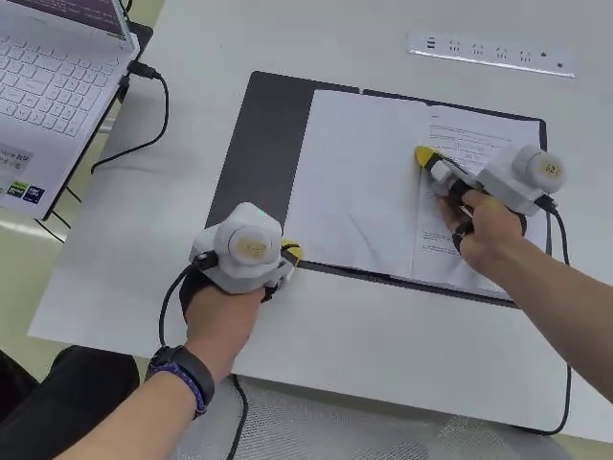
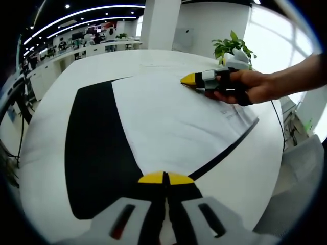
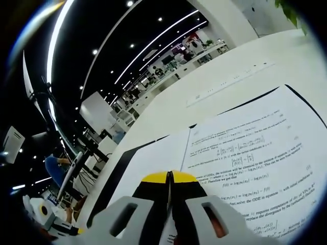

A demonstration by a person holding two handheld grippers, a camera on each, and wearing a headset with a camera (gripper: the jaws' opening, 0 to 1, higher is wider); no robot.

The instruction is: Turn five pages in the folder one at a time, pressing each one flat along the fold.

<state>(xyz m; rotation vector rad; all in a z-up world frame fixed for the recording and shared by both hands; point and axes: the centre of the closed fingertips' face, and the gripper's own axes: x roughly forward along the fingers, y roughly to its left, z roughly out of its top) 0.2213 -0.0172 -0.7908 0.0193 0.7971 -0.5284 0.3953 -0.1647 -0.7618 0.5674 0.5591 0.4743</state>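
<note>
Table point(image 1: 383, 335) is big and white. Black folder point(image 1: 263, 144) lies open in the middle of it. A blank page point(image 1: 354, 182) lies on the folder, with a printed page point(image 1: 479, 134) at its 3 o'clock. Laptop point(image 1: 48, 86) sits at 10 o'clock. My left gripper point(image 1: 290, 252) is at the folder's 7 o'clock edge, jaws closed together. My right gripper point(image 1: 422, 155) sits by the fold at 1 o'clock, jaws closed too.

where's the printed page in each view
Head view: printed page at right, under the right hand-held gripper.
Left gripper view: the page upper right, below that hand-held gripper.
Right gripper view: the page spreads right of centre.
Shared landmark: black folder cover, left of the pages.
</note>
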